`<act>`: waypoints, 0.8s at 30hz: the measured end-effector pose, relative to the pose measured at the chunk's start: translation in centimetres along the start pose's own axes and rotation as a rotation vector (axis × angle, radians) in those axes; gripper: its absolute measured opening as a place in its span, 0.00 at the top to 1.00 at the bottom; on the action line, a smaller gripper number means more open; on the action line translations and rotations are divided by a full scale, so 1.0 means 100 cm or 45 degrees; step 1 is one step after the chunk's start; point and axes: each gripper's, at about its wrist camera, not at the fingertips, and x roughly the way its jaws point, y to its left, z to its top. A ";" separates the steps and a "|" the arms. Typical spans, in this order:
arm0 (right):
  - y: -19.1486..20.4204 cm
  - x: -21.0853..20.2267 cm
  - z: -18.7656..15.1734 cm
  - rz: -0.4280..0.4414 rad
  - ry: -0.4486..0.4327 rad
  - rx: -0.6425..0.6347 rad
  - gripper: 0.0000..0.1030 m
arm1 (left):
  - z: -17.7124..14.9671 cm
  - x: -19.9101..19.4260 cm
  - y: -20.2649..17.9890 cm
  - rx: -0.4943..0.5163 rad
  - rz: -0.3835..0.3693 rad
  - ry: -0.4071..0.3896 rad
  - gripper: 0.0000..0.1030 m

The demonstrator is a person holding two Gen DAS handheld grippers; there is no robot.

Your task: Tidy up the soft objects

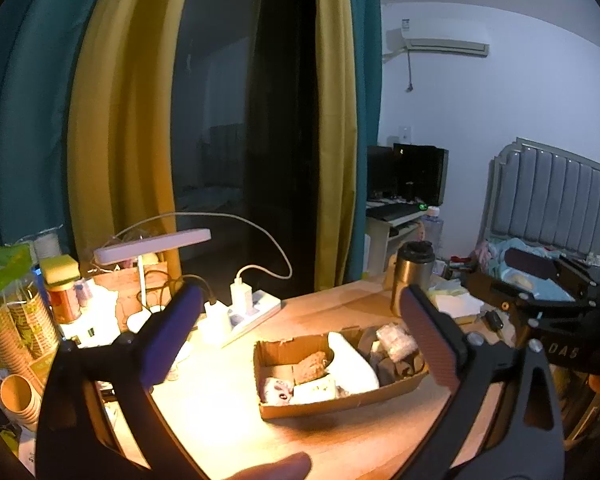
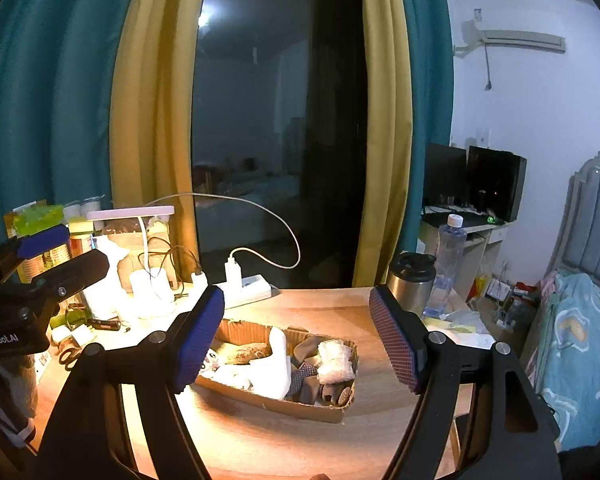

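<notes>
The left tool (image 1: 300,332) is hovering above the desk (image 1: 228,420) with its two pads wide apart, holding nothing. The right tool (image 2: 298,336) is hanging in the same manner, also spread and empty, just over the cardboard box (image 2: 260,398).

The box is lying on the desk in the light of the lamp (image 1: 152,245), and the soft things are already sitting inside it. A white foam piece (image 2: 278,364) is standing across the box like a divider. On one side a brown fuzzy lump (image 2: 249,353) and some small white items are resting; on the other side a white bubble-wrap bundle (image 2: 334,362) is lying on top of brownish socks (image 2: 312,390).

I judge all these things to be light and yielding, so they are probably going to squash under the pads and not slip. The bundle looks crinkly; taking it across its middle seems safest. The foam piece may dent or break if pinched hard.

The long axis of the box is running from near left to far right in the left view; the foam is crossing it.
</notes>
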 end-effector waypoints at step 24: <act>-0.008 0.024 -0.006 0.011 0.053 0.008 0.24 | -0.005 0.022 0.001 -0.024 0.008 0.047 0.02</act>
